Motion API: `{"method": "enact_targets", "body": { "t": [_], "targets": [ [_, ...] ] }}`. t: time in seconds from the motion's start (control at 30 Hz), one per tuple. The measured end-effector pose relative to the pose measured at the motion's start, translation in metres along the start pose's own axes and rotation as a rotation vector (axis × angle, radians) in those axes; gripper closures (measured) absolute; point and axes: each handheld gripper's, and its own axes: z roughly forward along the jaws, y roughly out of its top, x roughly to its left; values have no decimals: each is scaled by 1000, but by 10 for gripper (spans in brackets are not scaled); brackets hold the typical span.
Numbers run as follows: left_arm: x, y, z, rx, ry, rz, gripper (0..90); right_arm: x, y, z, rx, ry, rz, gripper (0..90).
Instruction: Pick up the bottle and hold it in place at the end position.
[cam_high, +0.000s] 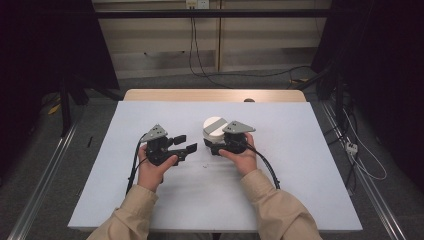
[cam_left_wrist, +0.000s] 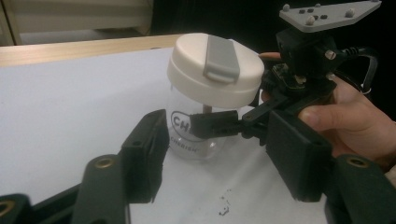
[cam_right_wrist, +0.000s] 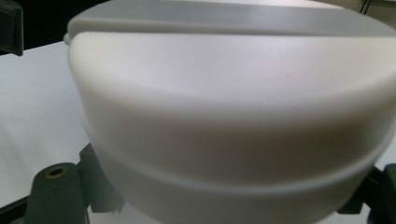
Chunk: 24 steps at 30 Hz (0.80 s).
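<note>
High view: one jar (cam_high: 214, 131) with a cream lid (cam_high: 215, 123) is seen standing on the white desk (cam_high: 280, 165), between the two tools. The right tool (cam_high: 210, 146) is clamped shut on the jar's clear body below the lid. The left tool (cam_high: 186, 144) is held just beside the jar, its jaws partly open, nothing gripped.

Bright, evenly lit table, dark surroundings (the closest view is blurred).
</note>
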Motion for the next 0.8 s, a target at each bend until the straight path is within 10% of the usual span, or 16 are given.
{"method": "enact_targets", "body": {
  "t": [0.8],
  "targets": [
    [-3,19,25,68,-37,26,864,0,0,0,4,0,-2,187]
  ]
}}
